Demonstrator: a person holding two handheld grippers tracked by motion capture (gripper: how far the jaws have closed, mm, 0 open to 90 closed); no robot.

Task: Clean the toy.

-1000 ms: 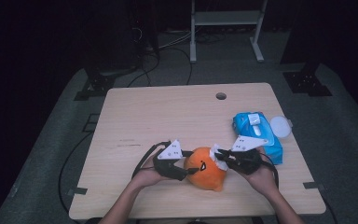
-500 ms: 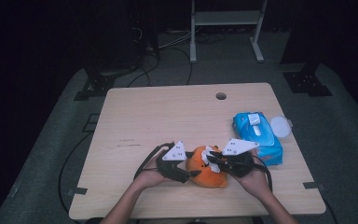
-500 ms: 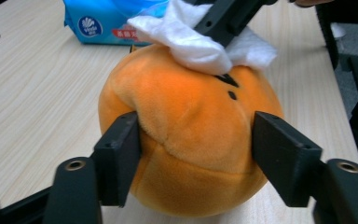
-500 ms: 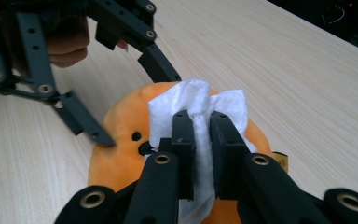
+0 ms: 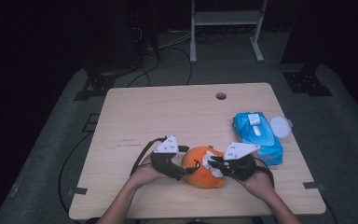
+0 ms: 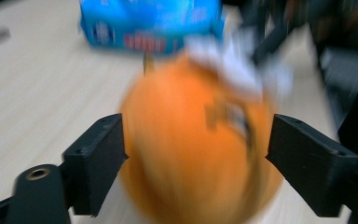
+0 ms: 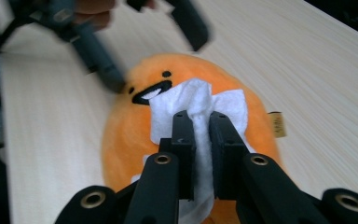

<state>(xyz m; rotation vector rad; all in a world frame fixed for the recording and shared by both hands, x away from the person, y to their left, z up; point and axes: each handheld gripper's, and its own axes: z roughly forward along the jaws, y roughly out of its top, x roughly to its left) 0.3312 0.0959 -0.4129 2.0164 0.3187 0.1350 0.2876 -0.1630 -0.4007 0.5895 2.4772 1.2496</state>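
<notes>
Lying on the front part of the counter [image 5: 135,112], an orange plush toy [image 5: 200,168] is seen between the two grippers. The left gripper [image 5: 179,173] is held at the toy's left side; its jaws have just been opening and now stand apart, one on each side of the toy, the blur leaving contact unclear. The right gripper [image 7: 200,140] has its jaws clamped together on a white tissue [image 7: 200,105], which is laid on the toy just beside its black-stitched mouth. A small tan tag [image 7: 277,124] is noted on the toy's side; its writing cannot be read. A blue wipes pack [image 5: 257,136] lies to the right, its print illegible.
</notes>
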